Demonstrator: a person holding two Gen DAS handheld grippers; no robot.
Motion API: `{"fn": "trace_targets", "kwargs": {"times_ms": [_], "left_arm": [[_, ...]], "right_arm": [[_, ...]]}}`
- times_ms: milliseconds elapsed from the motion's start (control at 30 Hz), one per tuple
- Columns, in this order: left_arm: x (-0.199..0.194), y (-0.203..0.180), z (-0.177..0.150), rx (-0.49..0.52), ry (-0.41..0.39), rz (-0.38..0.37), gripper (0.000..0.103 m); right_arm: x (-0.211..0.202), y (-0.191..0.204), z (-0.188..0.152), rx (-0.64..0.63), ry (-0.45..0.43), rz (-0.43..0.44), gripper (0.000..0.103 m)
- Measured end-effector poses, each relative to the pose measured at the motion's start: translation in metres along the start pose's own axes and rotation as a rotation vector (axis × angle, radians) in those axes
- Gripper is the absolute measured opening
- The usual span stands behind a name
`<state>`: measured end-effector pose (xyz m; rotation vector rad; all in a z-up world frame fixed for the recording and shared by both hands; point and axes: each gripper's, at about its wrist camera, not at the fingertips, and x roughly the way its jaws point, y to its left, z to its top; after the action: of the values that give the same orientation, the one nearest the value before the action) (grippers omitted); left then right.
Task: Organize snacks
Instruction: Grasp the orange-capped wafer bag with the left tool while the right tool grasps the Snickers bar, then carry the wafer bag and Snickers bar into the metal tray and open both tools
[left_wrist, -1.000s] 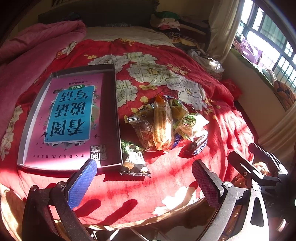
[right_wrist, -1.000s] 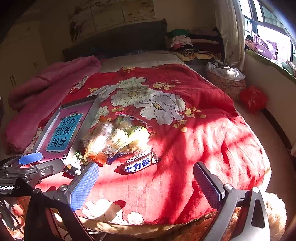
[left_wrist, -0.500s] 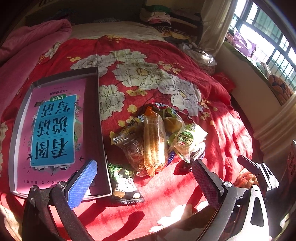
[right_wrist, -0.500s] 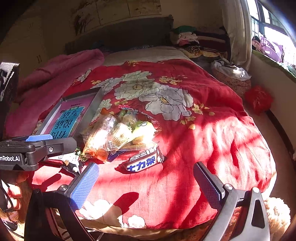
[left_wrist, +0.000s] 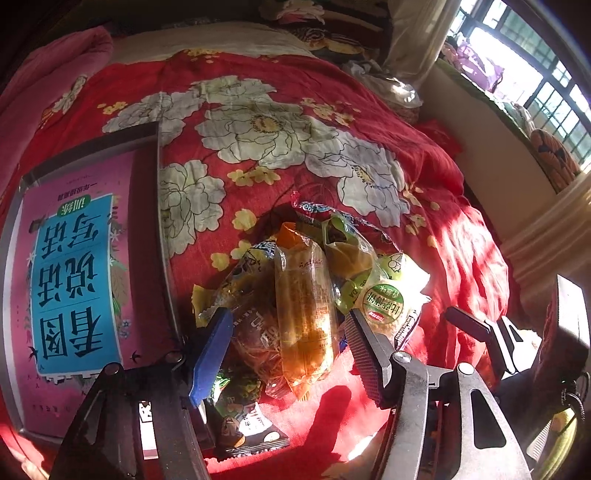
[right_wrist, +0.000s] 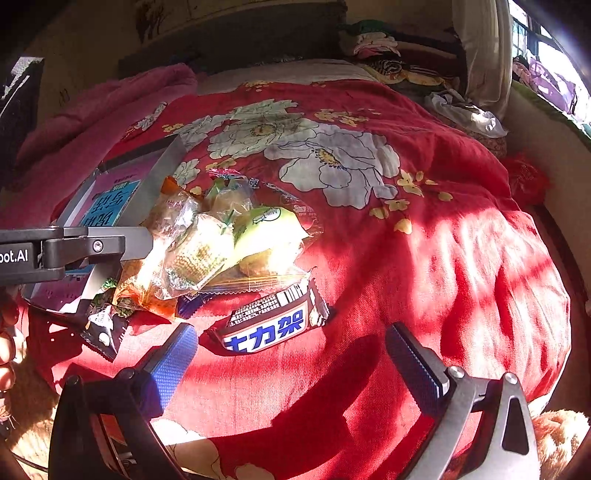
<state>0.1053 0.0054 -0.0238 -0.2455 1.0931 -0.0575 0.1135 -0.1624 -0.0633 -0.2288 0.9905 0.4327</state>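
Note:
A pile of wrapped snacks (left_wrist: 306, 291) lies on a red flowered bedspread. A long orange-tinted clear packet (left_wrist: 304, 314) lies on top. My left gripper (left_wrist: 288, 343) is open, its jaws on either side of this packet and low over the pile. A green-labelled bun packet (left_wrist: 384, 295) lies to its right, a dark packet (left_wrist: 243, 424) at the near edge. A grey tray (left_wrist: 162, 229) holding a pink book (left_wrist: 70, 280) lies to the left. My right gripper (right_wrist: 291, 354) is open and empty, just short of a chocolate bar (right_wrist: 273, 325).
A pink blanket (right_wrist: 92, 110) lies bunched at the far left of the bed. Folded clothes (right_wrist: 376, 40) are stacked at the headboard. A windowsill (left_wrist: 517, 110) and wall run along the right. The left gripper's arm (right_wrist: 74, 251) reaches in over the tray's near end.
My left gripper has moved forward and down onto the snack pile, its jaws narrowing around the orange packet. My right gripper has moved closer to the chocolate bar.

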Motion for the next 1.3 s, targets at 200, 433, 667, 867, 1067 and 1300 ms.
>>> {"fn": "trace_targets", "kwargs": {"times_ms": [200, 433, 667, 867, 1067, 1300], "left_arm": [[0.007, -0.003, 0.007, 0.011, 0.014, -0.016, 0.058], [0.018, -0.005, 0.012, 0.012, 0.030, -0.004, 0.057], [0.027, -0.007, 0.015, 0.001, 0.045, 0.000, 0.039], [0.027, -0.006, 0.015, -0.020, 0.039, -0.054, 0.025], [0.011, 0.004, 0.015, -0.058, 0.004, -0.116, 0.023], [-0.016, 0.026, 0.018, -0.118, -0.048, -0.130, 0.023]], "right_arm": [[0.013, 0.005, 0.003, -0.052, 0.018, -0.029, 0.096], [0.012, 0.008, 0.003, -0.076, 0.010, -0.012, 0.077], [0.011, 0.006, 0.003, -0.067, 0.014, 0.051, 0.059], [0.003, -0.008, 0.004, 0.008, -0.005, 0.106, 0.056], [-0.014, -0.027, 0.003, 0.096, -0.036, 0.138, 0.055], [-0.029, -0.040, 0.004, 0.162, -0.094, 0.151, 0.053]]}}
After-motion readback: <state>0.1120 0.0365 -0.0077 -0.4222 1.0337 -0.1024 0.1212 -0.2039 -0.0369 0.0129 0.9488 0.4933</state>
